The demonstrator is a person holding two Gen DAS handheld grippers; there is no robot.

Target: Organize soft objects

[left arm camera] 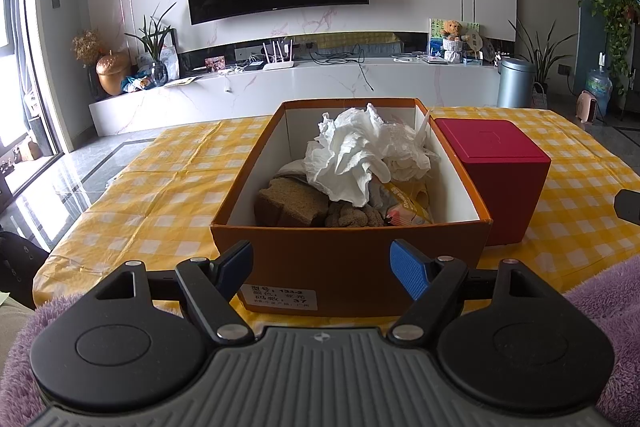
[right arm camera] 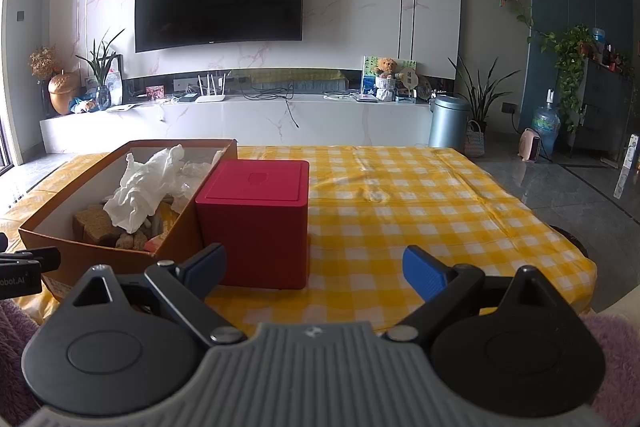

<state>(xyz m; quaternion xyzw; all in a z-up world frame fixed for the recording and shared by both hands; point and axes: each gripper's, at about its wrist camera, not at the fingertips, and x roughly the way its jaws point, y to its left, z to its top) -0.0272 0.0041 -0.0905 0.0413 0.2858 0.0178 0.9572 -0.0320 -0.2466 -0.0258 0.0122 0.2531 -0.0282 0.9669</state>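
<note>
Tissue [left arm camera: 352, 151], sponges [left arm camera: 292, 205] and packets already fill the box [left arm camera: 348, 263]; the tablecloth [right arm camera: 420, 203] looks bare, so little seems left; left gripper [left arm camera: 322, 269] and right gripper [right arm camera: 314, 273] hang open, empty

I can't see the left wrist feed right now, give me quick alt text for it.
An open orange cardboard box sits on a yellow checked tablecloth, holding crumpled white tissue atop brown sponges and a packet. The left hand-held gripper is open and empty just before the box's near wall. A closed red box stands against its right side.
</note>
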